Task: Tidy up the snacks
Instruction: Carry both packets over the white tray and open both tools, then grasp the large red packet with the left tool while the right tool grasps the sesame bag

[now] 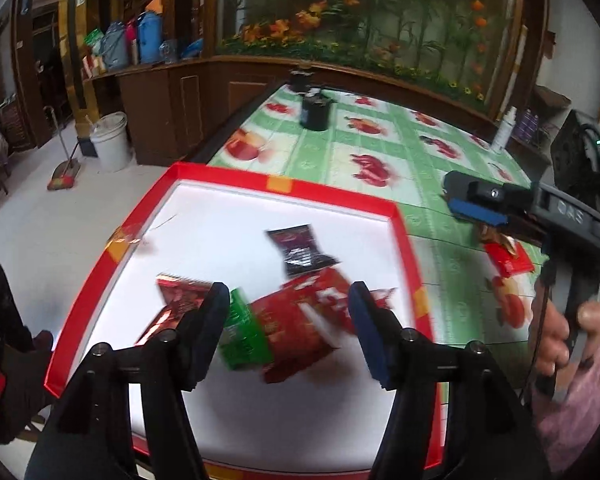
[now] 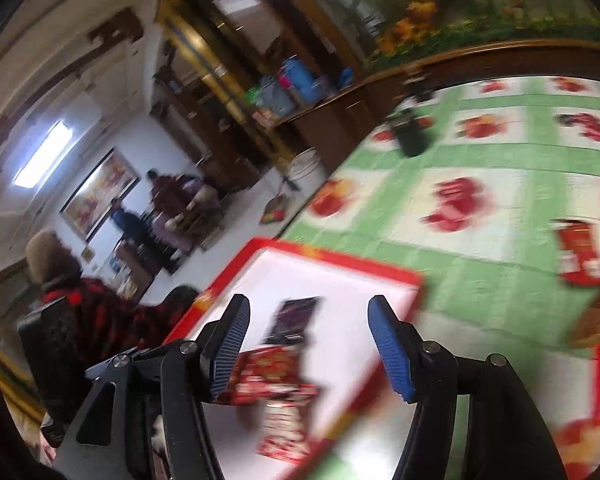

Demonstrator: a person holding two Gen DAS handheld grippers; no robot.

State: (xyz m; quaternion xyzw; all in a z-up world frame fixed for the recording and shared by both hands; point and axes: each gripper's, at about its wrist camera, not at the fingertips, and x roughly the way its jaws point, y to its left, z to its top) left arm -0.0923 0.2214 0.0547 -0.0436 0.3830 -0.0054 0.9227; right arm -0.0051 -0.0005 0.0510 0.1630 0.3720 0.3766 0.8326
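A white tray (image 1: 204, 216) with a red rim sits on the green table (image 1: 380, 148), at its near left corner. Four snack bags lie in the middle of the tray. The big red bag (image 1: 300, 320) runs long from lower left to upper right. A green bag (image 1: 242, 336) touches its left end, and a black bag (image 1: 300, 250) lies just above it, tilted. A second red bag (image 1: 176, 296) lies to the left. The left gripper (image 1: 288, 328) hangs over the pile with its jaws wide apart and holds nothing. White tray floor is bare above and below the pile. The right gripper (image 2: 310, 346) is tilted over the tray's right rim, jaws apart too, with nothing between them. Another red pack (image 1: 508, 260) lies on the table right of the tray. A black cup (image 1: 316, 114) stands far back, well apart.
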